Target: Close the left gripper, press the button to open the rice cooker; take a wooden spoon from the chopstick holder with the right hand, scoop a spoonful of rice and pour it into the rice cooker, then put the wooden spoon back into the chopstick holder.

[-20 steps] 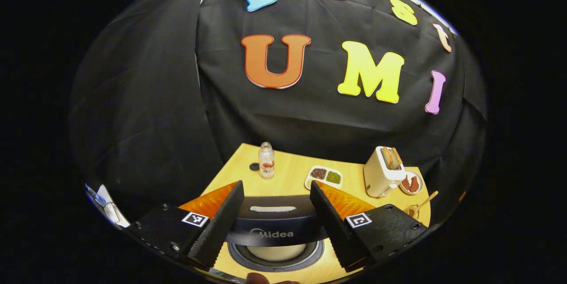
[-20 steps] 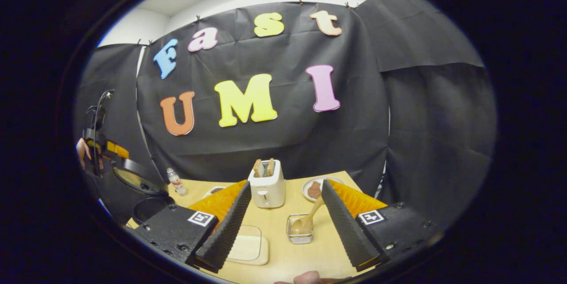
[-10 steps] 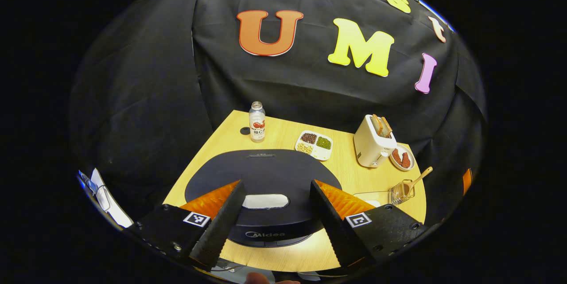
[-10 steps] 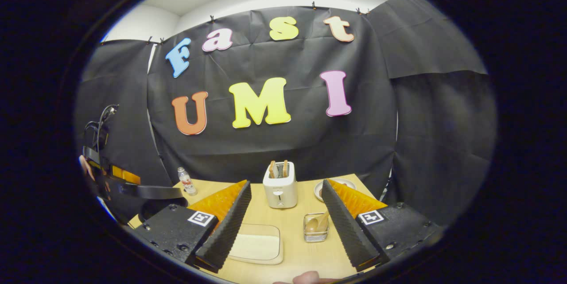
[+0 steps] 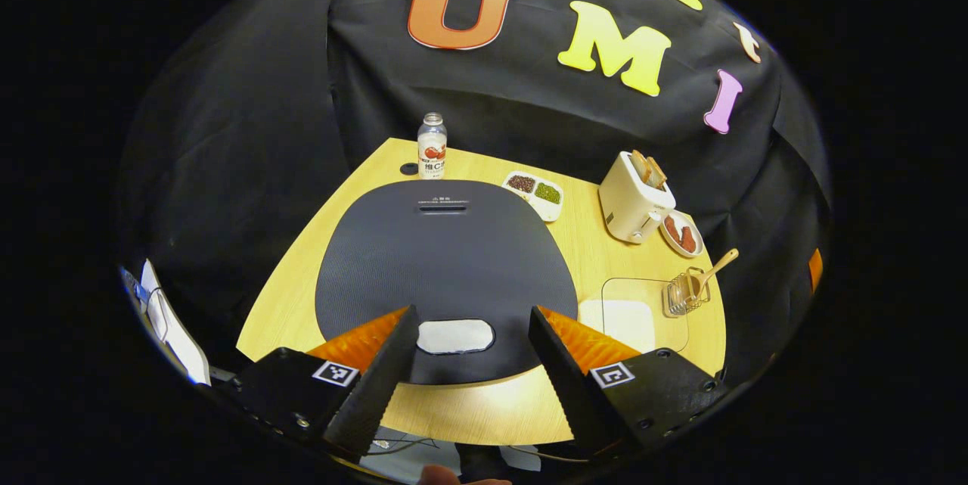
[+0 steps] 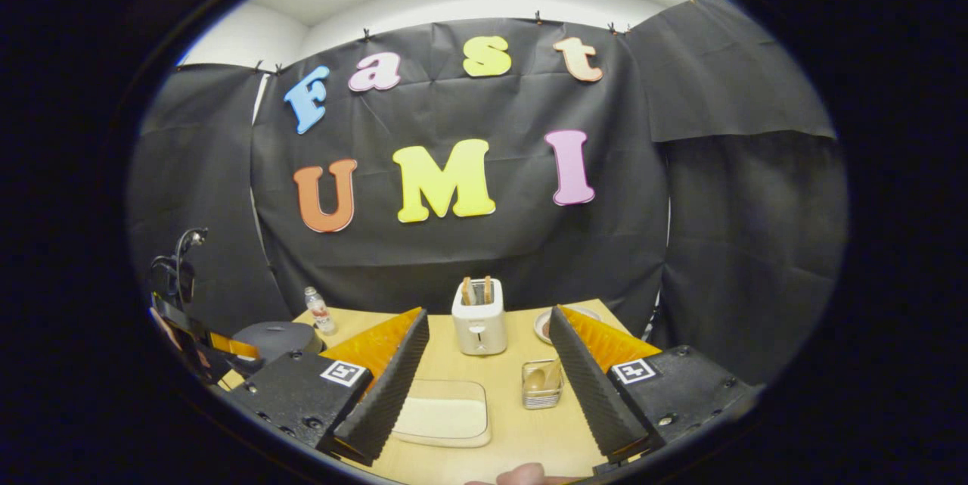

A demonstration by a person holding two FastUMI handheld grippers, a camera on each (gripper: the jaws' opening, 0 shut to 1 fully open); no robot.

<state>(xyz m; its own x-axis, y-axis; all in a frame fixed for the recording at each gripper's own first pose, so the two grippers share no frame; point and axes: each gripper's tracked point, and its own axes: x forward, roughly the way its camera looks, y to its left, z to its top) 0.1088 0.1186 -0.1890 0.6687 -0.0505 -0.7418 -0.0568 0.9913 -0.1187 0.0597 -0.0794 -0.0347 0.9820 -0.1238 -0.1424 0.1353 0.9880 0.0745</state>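
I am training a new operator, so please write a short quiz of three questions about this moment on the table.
1. True or false: the lid of the rice cooker is shut.
2. Where is the wooden spoon? A) in the chopstick holder; B) lying on the plate; C) inside the cooker.
3. Fill in: the slices of bread stand in the ____.

Key: 1 true; 2 A; 3 toaster.

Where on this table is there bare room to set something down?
Bare wood lies before the rice cooker along the near edge, and left of it. The right side is crowded: toaster, plate, chopstick holder, rice tray.
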